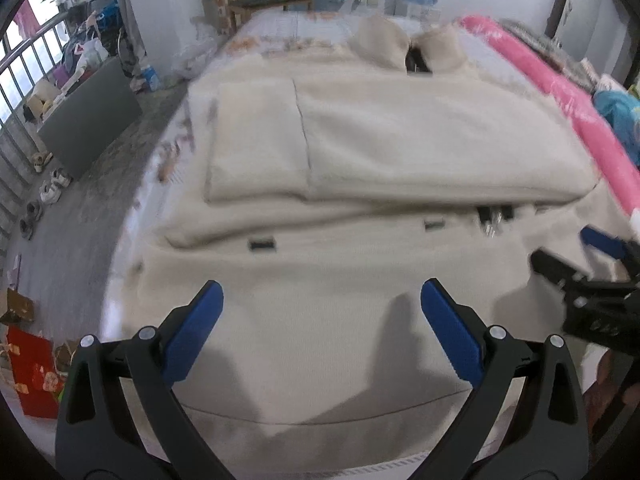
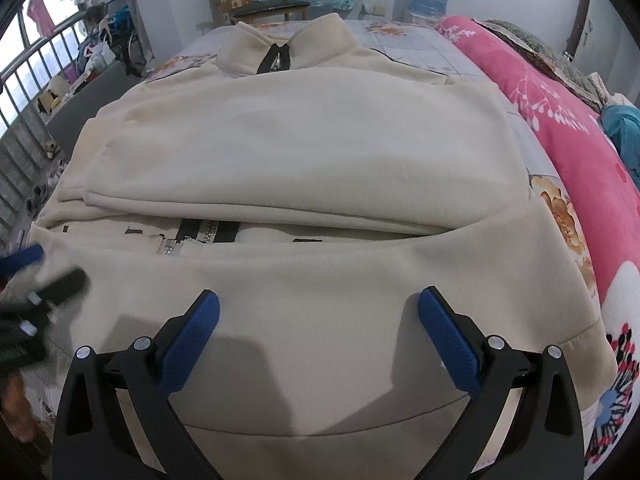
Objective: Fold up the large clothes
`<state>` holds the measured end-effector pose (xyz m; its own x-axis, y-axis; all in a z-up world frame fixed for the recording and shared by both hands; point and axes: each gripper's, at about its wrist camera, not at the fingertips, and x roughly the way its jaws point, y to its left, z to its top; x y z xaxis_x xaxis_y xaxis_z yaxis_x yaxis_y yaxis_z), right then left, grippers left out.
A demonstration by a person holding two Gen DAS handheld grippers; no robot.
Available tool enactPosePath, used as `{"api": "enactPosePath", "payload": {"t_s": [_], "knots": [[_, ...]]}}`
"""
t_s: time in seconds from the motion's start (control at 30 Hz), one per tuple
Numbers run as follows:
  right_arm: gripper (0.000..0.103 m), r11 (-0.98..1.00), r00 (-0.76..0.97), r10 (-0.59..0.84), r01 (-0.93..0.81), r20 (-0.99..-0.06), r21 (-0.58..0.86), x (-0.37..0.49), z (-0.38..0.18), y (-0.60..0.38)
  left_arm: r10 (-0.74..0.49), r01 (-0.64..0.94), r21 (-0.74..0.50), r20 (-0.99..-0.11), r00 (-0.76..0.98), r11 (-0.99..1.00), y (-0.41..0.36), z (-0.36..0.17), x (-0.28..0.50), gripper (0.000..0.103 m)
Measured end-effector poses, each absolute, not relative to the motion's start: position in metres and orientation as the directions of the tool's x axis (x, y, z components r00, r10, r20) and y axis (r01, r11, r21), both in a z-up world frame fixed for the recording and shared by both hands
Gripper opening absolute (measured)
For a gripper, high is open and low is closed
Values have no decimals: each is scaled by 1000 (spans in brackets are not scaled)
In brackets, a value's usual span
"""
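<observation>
A large cream jacket [image 1: 360, 140] lies spread on the bed, collar at the far end, both sleeves folded across its chest. It also shows in the right wrist view [image 2: 304, 148], where a black zipper [image 2: 208, 236] peeks out under the folded sleeve. My left gripper [image 1: 322, 300] is open and empty, hovering over the jacket's near hem. My right gripper [image 2: 319, 306] is open and empty, also over the near hem, to the right of the left one. The right gripper shows at the right edge of the left wrist view [image 1: 568, 252]. The left gripper shows blurred at the left edge of the right wrist view [image 2: 44, 272].
A rolled pink quilt [image 2: 560, 120] lies along the bed's right side. The flowered bedsheet [image 2: 560, 208] shows around the jacket. Left of the bed are the floor with shoes [image 1: 48, 192], a grey board [image 1: 92, 120] and window bars. A chair [image 2: 264, 4] stands beyond the bed.
</observation>
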<state>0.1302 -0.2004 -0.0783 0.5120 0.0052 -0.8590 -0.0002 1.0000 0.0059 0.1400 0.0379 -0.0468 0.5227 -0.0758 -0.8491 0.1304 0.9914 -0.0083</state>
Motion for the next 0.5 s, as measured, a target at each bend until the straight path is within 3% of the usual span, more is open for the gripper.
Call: {"api": "enactPosePath", "payload": {"t_s": [0.17, 0.27, 0.5], "knots": [[97, 999, 464, 33, -43, -885, 15, 137, -76, -202, -104, 194, 23, -782, 614, 981, 51, 8, 161, 96], [97, 991, 401, 128, -80, -907, 104, 148, -63, -204, -132, 245, 43, -749, 650, 968, 54, 41, 186, 96], [97, 971, 579, 230, -191, -782, 144, 215, 32, -216, -294, 304, -126, -740, 605, 944, 42, 64, 288, 96]]}}
